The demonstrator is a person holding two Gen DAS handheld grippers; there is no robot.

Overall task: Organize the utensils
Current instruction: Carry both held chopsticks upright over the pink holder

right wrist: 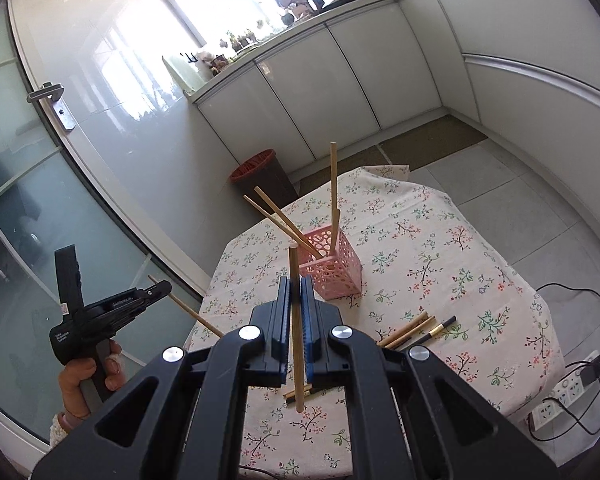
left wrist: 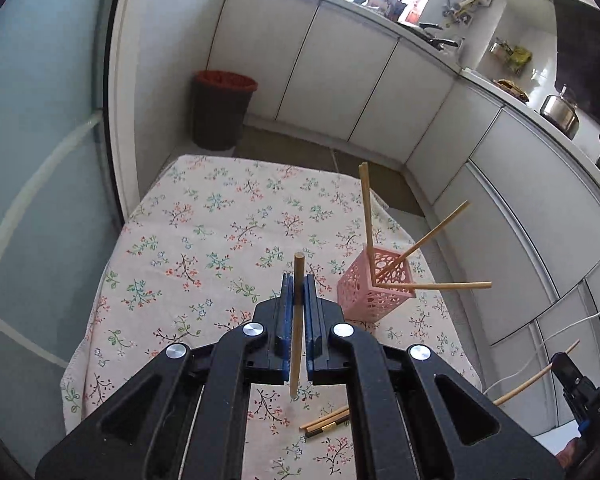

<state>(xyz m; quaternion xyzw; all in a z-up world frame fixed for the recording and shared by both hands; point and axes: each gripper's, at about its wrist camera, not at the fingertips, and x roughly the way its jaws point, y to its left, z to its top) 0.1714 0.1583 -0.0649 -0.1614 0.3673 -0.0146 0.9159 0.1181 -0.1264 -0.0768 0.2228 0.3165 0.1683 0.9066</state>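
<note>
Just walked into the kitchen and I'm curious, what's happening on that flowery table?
A person is sorting chopsticks into a pink perforated holder on the floral tablecloth. Each handheld gripper is shut on one wooden chopstick: the left gripper holds one, the right gripper another. Four chopsticks already lean in the holder, and a few loose chopsticks lie on the cloth.

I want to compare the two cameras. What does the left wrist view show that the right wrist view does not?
Only left wrist view: pots on the counter, and the right gripper from the side.

Only right wrist view: a door handle, a power strip, and the hand with the left gripper.

Both: the pink holder with chopsticks, loose chopsticks on the cloth, the bin, and one chopstick clamped in the viewing gripper.
</note>
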